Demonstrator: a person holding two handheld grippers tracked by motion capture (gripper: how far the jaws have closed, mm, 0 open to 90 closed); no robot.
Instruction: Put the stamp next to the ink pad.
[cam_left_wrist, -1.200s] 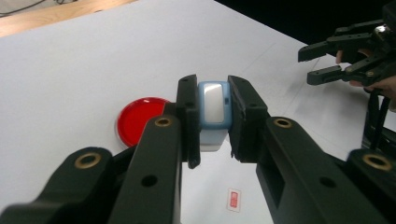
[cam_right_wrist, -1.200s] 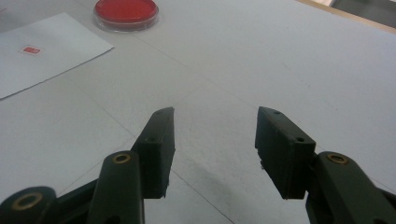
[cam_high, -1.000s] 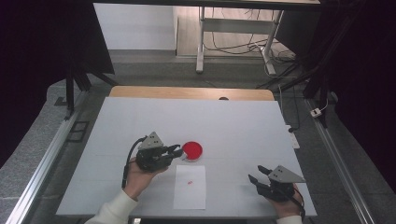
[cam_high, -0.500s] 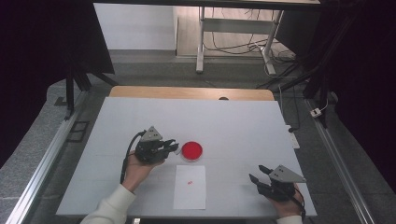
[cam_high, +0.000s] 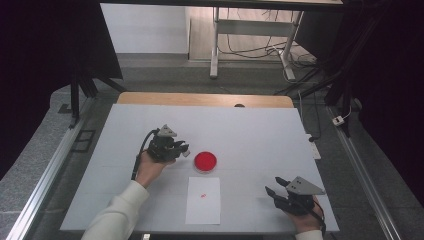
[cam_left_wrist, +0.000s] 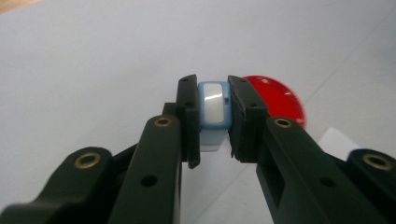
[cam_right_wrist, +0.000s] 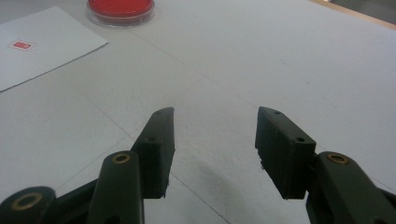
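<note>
Hard to make out: the small light-blue block (cam_left_wrist: 214, 109) clamped in the left gripper (cam_left_wrist: 212, 116) is mostly hidden by the two black jaws; a narrow face with a white panel and a pale lower part show between them. What it is cannot be told. From the high view the block is too small to pick out at the tip of the left gripper (cam_high: 183, 148). The red dish (cam_left_wrist: 280, 100) is half covered by the right-hand jaw in the left gripper view. The sheet of paper (cam_left_wrist: 338, 140) shows there as a corner only. The person's right hand (cam_high: 303, 222) is cut off by the bottom edge of the high view.

Change: a second ago the left gripper sat right beside the red dish (cam_high: 205, 161), jaws nearly at its rim. Since then it has drawn back toward the left and far side of the table (cam_high: 260, 130), and a clear gap separates them. The right gripper (cam_high: 278, 189) has stayed where it was, near the table's front right corner.

Orientation: the block stands on end in the jaws, long axis up and down in the left gripper view, white panel facing the camera. It is held off the table, to the left of the dish.

Right gripper (cam_right_wrist: 215, 140): jaws wide apart, nothing between them, low over bare table. The paper (cam_high: 203, 199), with a small red mark (cam_high: 203, 195), lies just in front of the dish.
</note>
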